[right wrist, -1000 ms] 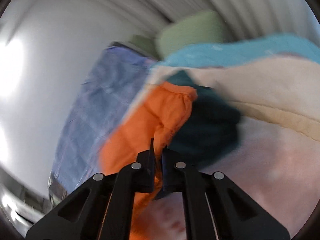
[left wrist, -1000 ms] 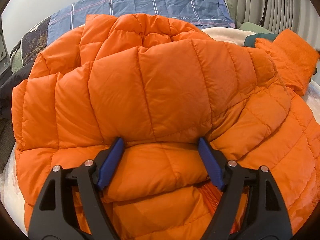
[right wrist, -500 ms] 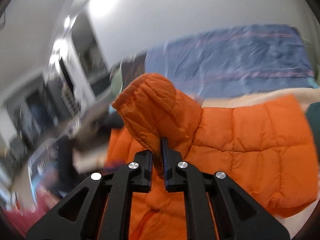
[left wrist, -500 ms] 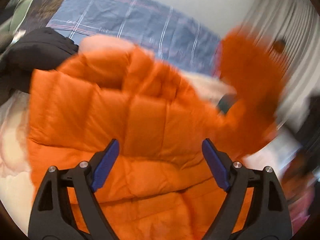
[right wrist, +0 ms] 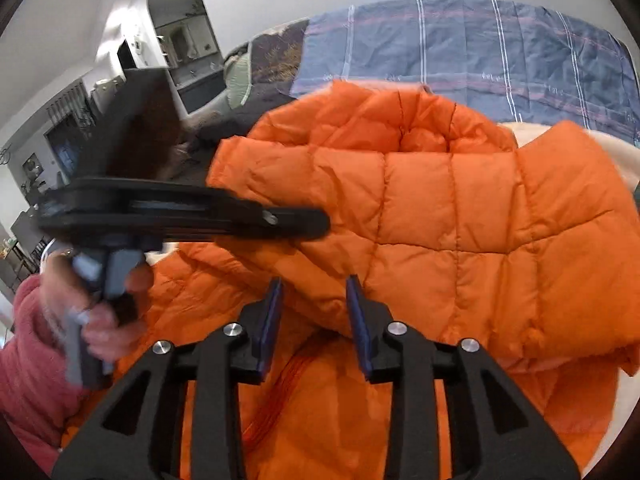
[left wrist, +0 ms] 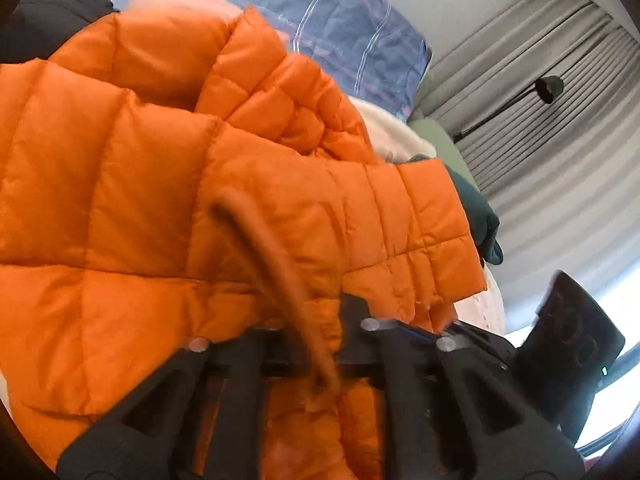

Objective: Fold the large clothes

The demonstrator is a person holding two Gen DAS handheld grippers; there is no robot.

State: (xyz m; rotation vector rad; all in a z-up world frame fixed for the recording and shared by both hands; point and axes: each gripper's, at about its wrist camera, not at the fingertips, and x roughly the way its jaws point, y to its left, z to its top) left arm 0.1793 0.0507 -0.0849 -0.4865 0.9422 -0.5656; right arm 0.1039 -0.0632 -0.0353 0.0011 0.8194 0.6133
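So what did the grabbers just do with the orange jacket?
The right gripper was shut on the sleeve and carried it across the jacket; now its fingers stand apart, with the sleeve edge between them, so it seems to be letting go. The left gripper was open and is now half hidden under the fabric. The jacket stays on the bed.

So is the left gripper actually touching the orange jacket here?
Touching. The left wrist view shows the orange jacket draped right over the left gripper, with the fabric covering its fingertips.
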